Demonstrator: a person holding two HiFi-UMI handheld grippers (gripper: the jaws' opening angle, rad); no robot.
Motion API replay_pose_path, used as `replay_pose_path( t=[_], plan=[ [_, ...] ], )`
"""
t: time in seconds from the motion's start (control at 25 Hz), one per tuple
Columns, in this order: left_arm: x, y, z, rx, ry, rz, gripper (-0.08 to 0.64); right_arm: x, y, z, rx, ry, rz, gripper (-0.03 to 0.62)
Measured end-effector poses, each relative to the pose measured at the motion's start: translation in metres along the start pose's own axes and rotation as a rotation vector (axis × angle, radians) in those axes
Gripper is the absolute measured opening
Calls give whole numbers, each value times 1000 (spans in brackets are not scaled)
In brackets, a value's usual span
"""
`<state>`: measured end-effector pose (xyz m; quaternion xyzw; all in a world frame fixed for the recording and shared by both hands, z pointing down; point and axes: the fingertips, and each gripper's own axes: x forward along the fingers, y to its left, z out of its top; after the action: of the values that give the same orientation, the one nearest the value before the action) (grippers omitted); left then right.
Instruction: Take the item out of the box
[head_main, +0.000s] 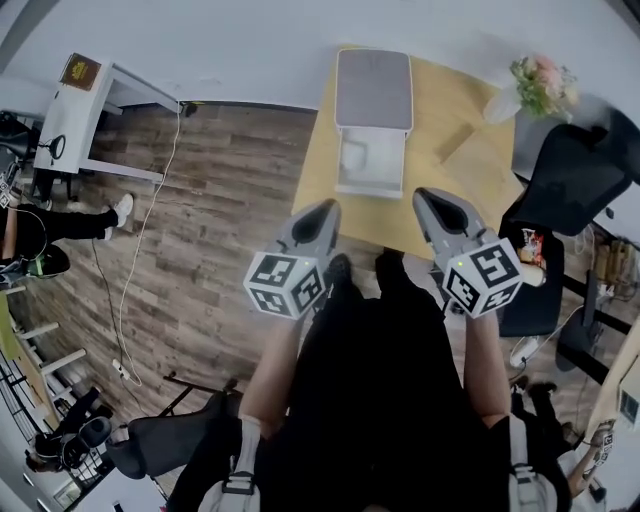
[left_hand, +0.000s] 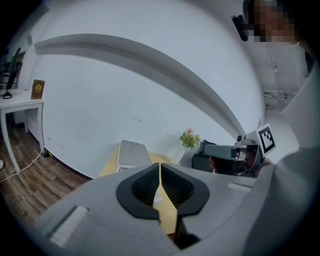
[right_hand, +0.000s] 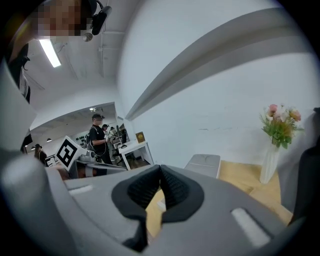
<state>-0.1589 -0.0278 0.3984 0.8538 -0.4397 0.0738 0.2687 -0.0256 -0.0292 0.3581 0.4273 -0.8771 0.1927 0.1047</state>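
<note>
**A:** Where are the two tongs?

**B:** Low in the middle of the head view, side by side above the person's dark lap. The left gripper (head_main: 327, 208) and the right gripper (head_main: 426, 196) both point toward the top of the frame, at the near edge of the yellow table (head_main: 320, 170).

**A:** Open or closed?

**B:** Both closed. In each gripper view the black ribbed pads meet at the tips, with nothing between them.

**A:** And the box?

**B:** The box (head_main: 370, 187) sits at upper centre of the head view, on the table and well apart from both tongs. It is open, and its grey lid (head_main: 373, 88) is folded back toward the wall.

**A:** Is the item in it?

**B:** I cannot tell. The inside looks white and too small to read.

**A:** Anything else nearby?

**B:** A vase of flowers (head_main: 543, 84) stands at the upper right, a black chair (head_main: 575, 175) is below it, and a white desk (head_main: 88, 110) is at the upper left.
</note>
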Motion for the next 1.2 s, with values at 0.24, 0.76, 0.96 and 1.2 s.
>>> replay_pose_path(
  t=[0.24,0.76,0.96,1.2],
  plan=[
    [24,-11,4,2,-7,47,20,10,-26,6,-9,14,64,3],
    [66,-21,-7,-7,11,169,20,29,-64,-2,2,63,207,3],
    [83,-26,-17,-3,27,217,20,29,-74,-10,3,89,261,3],
    [97,-30,-29,23,44,269,21,26,-81,-15,-3,108,289,3]
  ],
)
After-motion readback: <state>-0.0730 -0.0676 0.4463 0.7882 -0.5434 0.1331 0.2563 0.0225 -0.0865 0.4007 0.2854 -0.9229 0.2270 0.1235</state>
